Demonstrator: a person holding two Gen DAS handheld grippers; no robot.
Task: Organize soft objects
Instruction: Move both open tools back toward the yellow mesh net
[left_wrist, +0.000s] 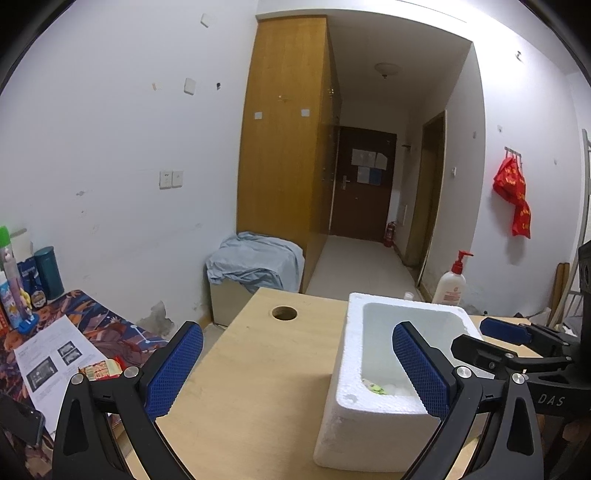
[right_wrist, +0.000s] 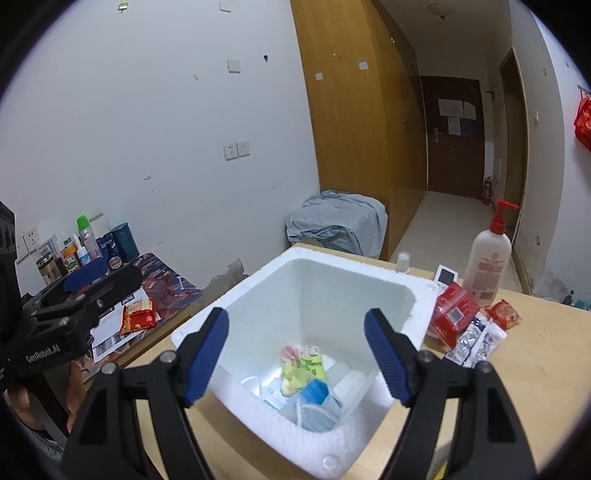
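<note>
The white foam box (right_wrist: 317, 280) sits in the middle of the pale wooden tabletop (left_wrist: 236, 387), and down in its bottom lie the soft things already collected: a green-and-yellow packet (right_wrist: 304, 365), a blue face mask (right_wrist: 314, 400) and some white pieces I can't make out. Right above the box hangs the right tool (right_wrist: 295, 354), fingers spread wide, nothing between them, so this looks like a drop just finished. The left tool (left_wrist: 297, 373) waits at the box's near left side, also spread and empty.

Judging the next move: beside the box's right wall lies a cluster still to go in, a red pack (right_wrist: 452, 314), silver-white sachets (right_wrist: 476, 343) and a small orange-red packet (right_wrist: 504, 314). Best to lift clear of the rim first, since the foam is light and a knock could shove the box. Pinch each packet across its middle, gently.

Writing now: "GenRobot.AI" reads on the left tool's body in the right view, "DAS" on the right tool's body in the left view. Beyond the box, the pump bottle (right_wrist: 487, 266) carries a red round logo, its text too small to read.
</note>
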